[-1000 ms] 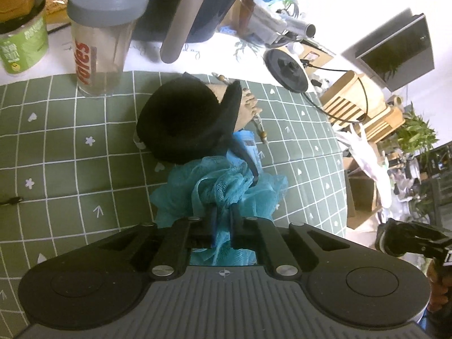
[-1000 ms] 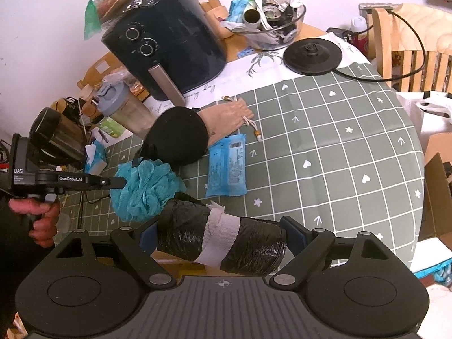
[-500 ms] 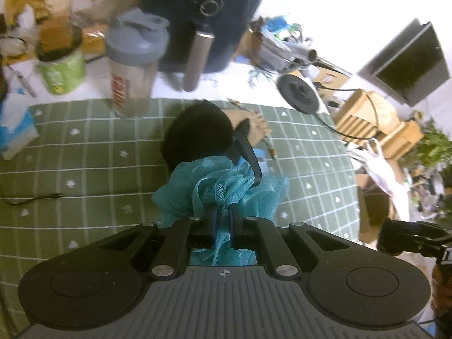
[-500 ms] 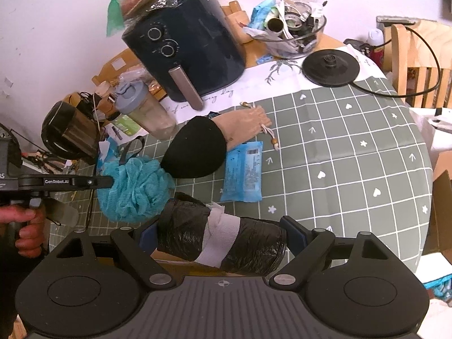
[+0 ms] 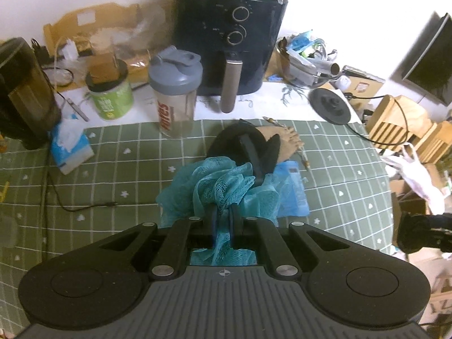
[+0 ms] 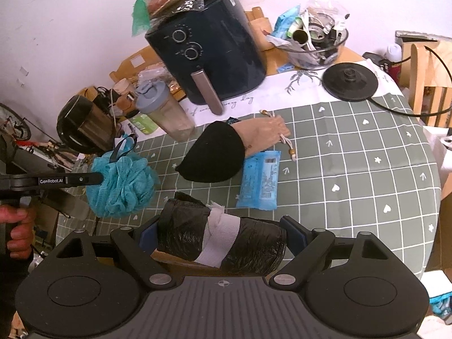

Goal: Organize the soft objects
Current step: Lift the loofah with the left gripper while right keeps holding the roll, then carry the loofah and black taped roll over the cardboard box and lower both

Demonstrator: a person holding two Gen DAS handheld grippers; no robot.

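My left gripper (image 5: pixel 223 214) is shut on a teal mesh bath sponge (image 5: pixel 214 186), which hangs above the green checked tablecloth (image 5: pixel 113 169); its black loop sticks up. In the right wrist view the sponge (image 6: pixel 121 183) hangs from the left gripper (image 6: pixel 96 179) at the left. My right gripper (image 6: pixel 223 234) stands wide with its pads pressed on both ends of a black plastic-wrapped roll (image 6: pixel 180 228) banded with white tape. On the cloth lie a black cap (image 6: pixel 214 155), a tan drawstring pouch (image 6: pixel 262 132) and a blue wipes pack (image 6: pixel 260 180).
Along the back stand a dark air fryer (image 6: pixel 209 56), a grey-lidded shaker bottle (image 6: pixel 166 113), a green tub (image 5: pixel 110 96), a black kettle (image 5: pixel 22 93) and a round kettle base (image 6: pixel 350 82). A tissue pack (image 5: pixel 70 144) and a thin cable (image 5: pixel 84 206) lie at the left.
The left gripper has risen and tilted up with the teal sponge in it, so more of the back of the table shows. The right gripper has lifted slightly, still gripping the roll.
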